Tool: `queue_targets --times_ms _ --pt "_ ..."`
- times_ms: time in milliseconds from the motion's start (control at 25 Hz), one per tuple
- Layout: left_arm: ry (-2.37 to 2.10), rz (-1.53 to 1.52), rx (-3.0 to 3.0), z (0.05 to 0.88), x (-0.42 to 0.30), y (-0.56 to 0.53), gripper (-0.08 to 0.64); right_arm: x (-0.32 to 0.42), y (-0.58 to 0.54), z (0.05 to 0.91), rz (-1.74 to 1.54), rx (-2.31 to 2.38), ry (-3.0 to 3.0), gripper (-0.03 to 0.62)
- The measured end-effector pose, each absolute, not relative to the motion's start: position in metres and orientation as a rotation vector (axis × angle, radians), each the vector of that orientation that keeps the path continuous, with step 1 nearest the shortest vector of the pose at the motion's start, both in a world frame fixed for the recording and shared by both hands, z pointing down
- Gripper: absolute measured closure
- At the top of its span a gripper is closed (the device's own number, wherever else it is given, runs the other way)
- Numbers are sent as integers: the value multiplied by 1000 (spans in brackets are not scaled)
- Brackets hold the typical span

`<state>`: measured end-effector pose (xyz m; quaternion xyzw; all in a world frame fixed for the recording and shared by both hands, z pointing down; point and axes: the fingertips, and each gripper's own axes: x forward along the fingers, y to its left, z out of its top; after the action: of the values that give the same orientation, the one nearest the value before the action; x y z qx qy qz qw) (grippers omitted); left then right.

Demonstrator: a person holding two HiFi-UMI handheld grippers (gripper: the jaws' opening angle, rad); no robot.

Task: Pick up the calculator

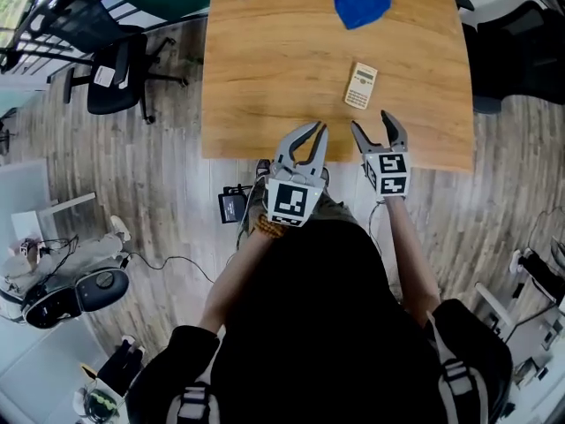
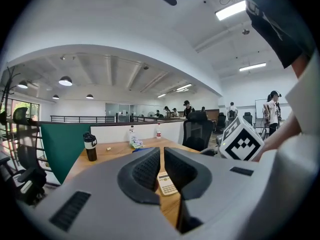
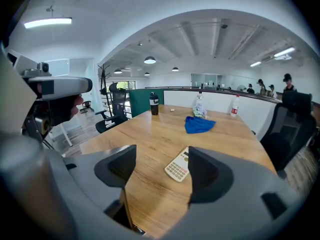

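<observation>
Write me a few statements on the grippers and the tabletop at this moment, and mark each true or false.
1. The calculator lies flat on the wooden table. True.
2. The right gripper is clamped on the calculator. False: its jaws stand apart with nothing between them, and the calculator lies untouched ahead of them.
3. The left gripper has its jaws closed together and holds nothing. True.
4. The blue cloth covers the calculator. False: the cloth lies apart from it, farther along the table.
5. A dark travel mug stands upright near the table's far end. True.
</observation>
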<state>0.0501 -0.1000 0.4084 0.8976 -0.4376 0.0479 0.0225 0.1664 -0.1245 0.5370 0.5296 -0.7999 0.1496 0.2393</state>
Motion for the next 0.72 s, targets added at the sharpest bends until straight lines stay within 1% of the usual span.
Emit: queue_targets --times_ms 320,720 --pt "-1315 105 2781 412 86 -99 518 197 -131 577 483 1392 -2136 239" --pt "-1364 73 2743 414 76 -104 518 186 -147 615 522 1301 -2108 225"
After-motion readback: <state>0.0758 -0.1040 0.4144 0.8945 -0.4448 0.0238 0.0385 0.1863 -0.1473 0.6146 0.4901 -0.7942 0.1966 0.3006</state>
